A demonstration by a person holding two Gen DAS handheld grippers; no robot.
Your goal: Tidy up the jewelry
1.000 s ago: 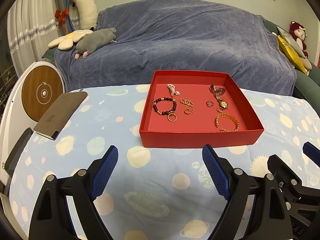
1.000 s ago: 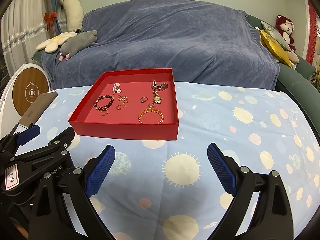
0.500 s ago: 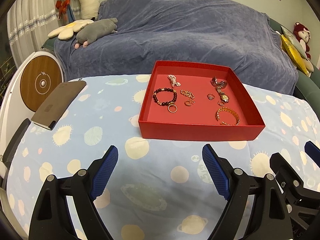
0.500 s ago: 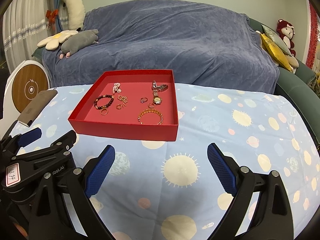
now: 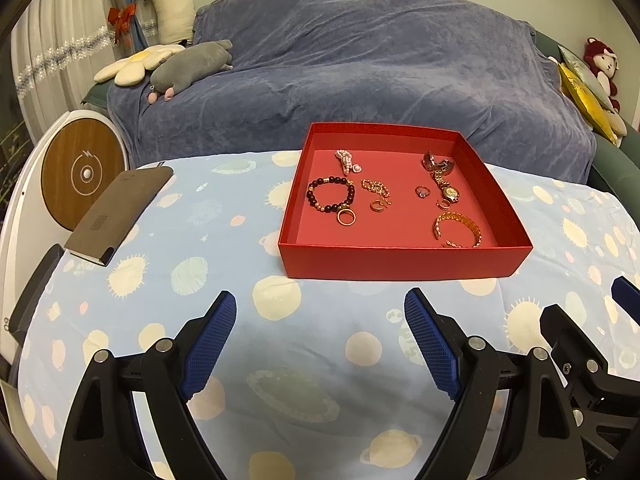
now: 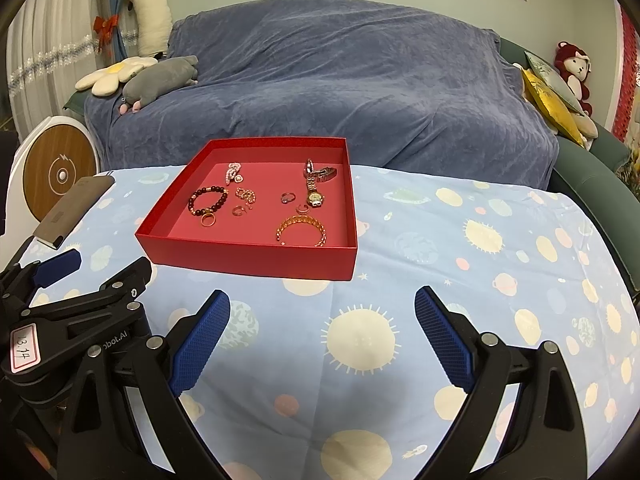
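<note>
A shallow red box [image 5: 400,265] [image 6: 248,262] stands on the table with several pieces of jewelry loose inside. Among them are a dark bead bracelet [image 5: 330,195] [image 6: 207,200], a gold cuff bracelet [image 5: 458,229] [image 6: 301,229], a gold watch [image 5: 445,187] [image 6: 313,193], a pink bead piece [image 5: 346,160] and small rings. My left gripper [image 5: 320,324] hovers open in front of the box, nothing between its blue pads. My right gripper [image 6: 322,320] is open too and holds nothing, just short of the box's near wall.
A pale blue cloth with planet prints [image 5: 160,272] [image 6: 500,240] covers the table. A grey flat case [image 5: 116,210] [image 6: 66,210] lies at the left edge. Behind the table stands a blue-covered sofa [image 5: 360,72] with plush toys. A white round device with a wooden disc [image 5: 82,174] is at left.
The left wrist view has tilted slightly, so the box and sofa sit a little lower in frame. The jewelry has not moved and both grippers stay open.
</note>
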